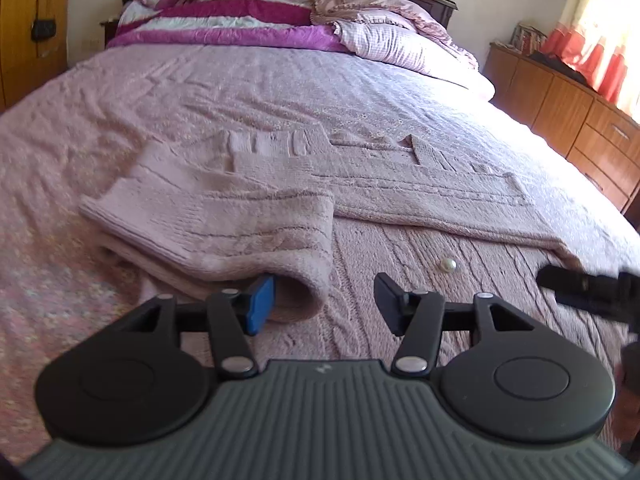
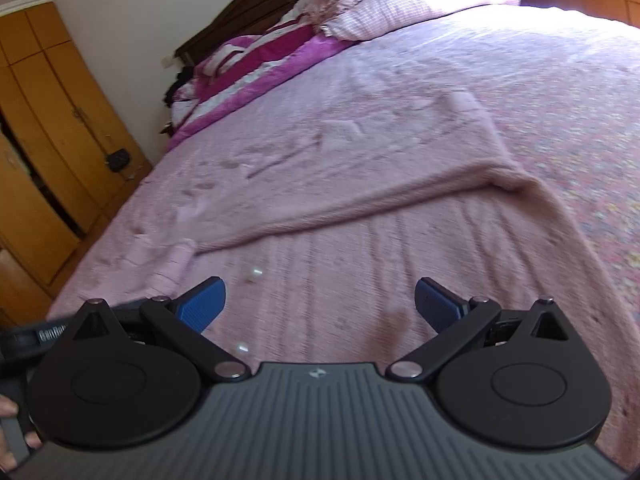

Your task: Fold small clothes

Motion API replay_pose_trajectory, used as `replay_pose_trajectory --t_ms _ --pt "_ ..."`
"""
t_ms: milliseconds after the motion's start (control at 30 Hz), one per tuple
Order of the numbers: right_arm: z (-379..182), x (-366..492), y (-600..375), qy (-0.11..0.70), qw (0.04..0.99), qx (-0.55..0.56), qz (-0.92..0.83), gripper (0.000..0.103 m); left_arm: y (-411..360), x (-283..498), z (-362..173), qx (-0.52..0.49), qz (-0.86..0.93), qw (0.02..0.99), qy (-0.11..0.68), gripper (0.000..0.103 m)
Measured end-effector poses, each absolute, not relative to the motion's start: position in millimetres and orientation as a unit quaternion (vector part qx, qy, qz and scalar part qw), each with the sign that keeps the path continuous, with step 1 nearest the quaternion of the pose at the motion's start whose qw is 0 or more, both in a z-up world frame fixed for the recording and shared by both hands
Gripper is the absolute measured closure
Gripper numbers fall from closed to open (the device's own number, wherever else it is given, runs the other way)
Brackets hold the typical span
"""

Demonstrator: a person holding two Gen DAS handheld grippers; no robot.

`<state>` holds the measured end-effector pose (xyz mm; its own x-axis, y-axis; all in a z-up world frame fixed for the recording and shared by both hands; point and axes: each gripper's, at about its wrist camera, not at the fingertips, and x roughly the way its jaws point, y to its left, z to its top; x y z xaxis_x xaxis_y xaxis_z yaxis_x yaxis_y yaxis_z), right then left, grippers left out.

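A pale pink knitted sweater [image 1: 360, 184] lies flat on the pink bedspread [image 1: 100, 100]. One sleeve [image 1: 224, 232] is folded across the body, its cuff opening facing my left gripper [image 1: 324, 304]. That gripper is open and empty; its blue pad [image 1: 260, 304] sits just at the cuff. A pearl button [image 1: 448, 266] shows on the sweater front. In the right wrist view the sweater [image 2: 360, 248] fills the bed below my right gripper [image 2: 320, 304], which is open and empty above the knit. The other sleeve [image 2: 400, 192] is folded across.
Rumpled magenta and white bedding [image 1: 240, 12] and a pink checked pillow [image 1: 400, 44] lie at the headboard. A wooden dresser [image 1: 568, 108] stands right of the bed. A wooden wardrobe [image 2: 52, 152] stands on the other side. The right gripper's tip [image 1: 588, 288] shows in the left wrist view.
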<state>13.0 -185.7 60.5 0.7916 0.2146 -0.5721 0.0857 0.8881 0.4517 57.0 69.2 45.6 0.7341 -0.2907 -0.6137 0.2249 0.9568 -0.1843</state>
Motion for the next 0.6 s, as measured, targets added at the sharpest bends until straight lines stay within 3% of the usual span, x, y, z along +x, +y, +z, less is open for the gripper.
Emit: replay_pose_trajectory --t_ms 333,600 --pt "82.5 63.9 -141.5 0.35 0.899 0.231 0.128 0.0 93.3 36.8 51.9 -0.012 -0.086 0.939 0.332 0.046" --pt "78.5 102.2 -91.5 0.38 0.882 0.22 0.171 0.0 118.7 50.2 38.3 -0.032 -0.027 0.927 0.373 0.046"
